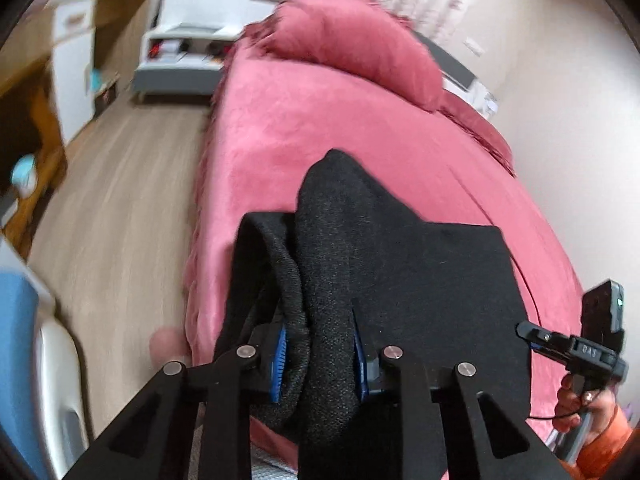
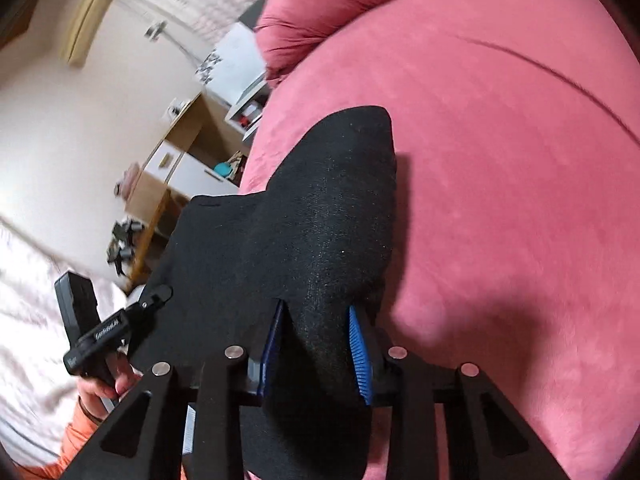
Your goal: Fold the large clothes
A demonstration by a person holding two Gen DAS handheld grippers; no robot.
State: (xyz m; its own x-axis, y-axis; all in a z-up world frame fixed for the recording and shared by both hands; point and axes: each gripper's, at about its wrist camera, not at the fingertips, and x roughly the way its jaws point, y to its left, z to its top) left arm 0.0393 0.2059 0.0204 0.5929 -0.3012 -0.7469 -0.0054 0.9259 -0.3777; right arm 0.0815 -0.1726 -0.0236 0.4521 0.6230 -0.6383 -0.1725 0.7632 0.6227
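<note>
A black knit garment [image 1: 400,264] hangs between both grippers above a pink bed [image 1: 320,128]. My left gripper [image 1: 320,352] is shut on a thick bunch of the black fabric, its blue pads [image 1: 280,356] pressed on each side. My right gripper [image 2: 316,348] is shut on another bunch of the same garment [image 2: 320,208], with its blue pads [image 2: 360,352] either side. The cloth is stretched between them. The right gripper's body shows at the right edge of the left wrist view [image 1: 576,348]; the left gripper's body shows in the right wrist view [image 2: 104,332].
A pink pillow [image 1: 352,40] lies at the head of the bed. Wooden floor [image 1: 120,216] runs along the bed's left side, with a white and grey bed or bench [image 1: 188,48] and wooden furniture [image 1: 40,92] beyond. A desk with clutter [image 2: 176,168] stands by the wall.
</note>
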